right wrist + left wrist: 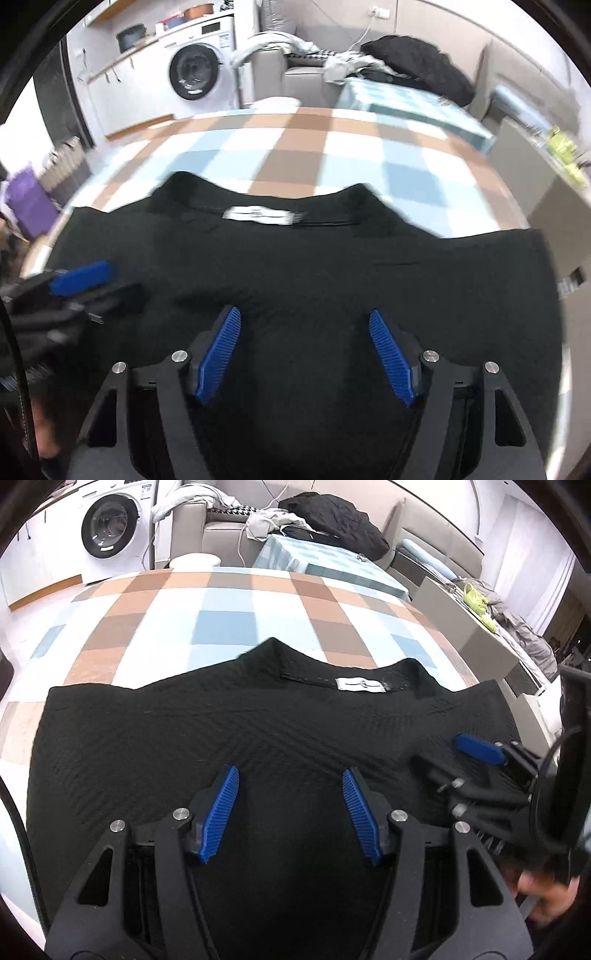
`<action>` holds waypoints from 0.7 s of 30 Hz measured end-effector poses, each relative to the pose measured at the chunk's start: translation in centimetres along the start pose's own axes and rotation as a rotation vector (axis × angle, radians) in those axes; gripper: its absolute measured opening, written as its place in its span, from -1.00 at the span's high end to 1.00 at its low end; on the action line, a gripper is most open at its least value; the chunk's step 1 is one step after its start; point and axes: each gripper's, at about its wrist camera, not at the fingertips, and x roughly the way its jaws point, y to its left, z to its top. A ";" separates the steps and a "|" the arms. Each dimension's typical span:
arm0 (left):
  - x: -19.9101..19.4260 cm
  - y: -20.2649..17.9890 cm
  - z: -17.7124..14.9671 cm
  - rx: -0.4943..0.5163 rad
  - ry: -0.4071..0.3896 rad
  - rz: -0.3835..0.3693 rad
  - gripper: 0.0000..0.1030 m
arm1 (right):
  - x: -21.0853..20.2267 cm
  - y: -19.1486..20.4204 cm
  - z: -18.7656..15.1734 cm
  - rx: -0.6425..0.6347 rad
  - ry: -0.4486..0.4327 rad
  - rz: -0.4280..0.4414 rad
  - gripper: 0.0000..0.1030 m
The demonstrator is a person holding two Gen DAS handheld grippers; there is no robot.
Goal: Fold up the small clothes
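Black garment [258,731] lies spread on the checked tablecloth [221,602], filling the lower frame, collar label [360,684] upward. Left gripper [290,775] and right gripper [304,317] hover over it, both released, grasping nothing.

A black garment [229,746] with a ribbed, textured knit lies spread flat on the checked table [221,605], filling the lower half of both views. Its collar edge faces the far side, rising into two soft peaks with a dip between them. A small white label [360,685] sits just inside the neckline, right of centre in the left view and near the centre in the right view.
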 end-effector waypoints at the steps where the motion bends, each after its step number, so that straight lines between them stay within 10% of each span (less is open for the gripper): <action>1: -0.2 0.3 -0.1 -0.005 -0.003 0.007 -0.10 | -0.1 -0.7 -0.1 0.010 -0.001 -0.019 -0.43; 10: -2.6 2.9 -1.5 -0.084 -0.004 0.023 -0.10 | -0.9 -8.1 -1.5 0.118 0.022 -0.133 -0.44; 21: -10.4 0.6 -9.6 -0.064 -0.038 0.033 -0.11 | -7.8 -2.9 -10.4 0.031 -0.001 0.089 -0.44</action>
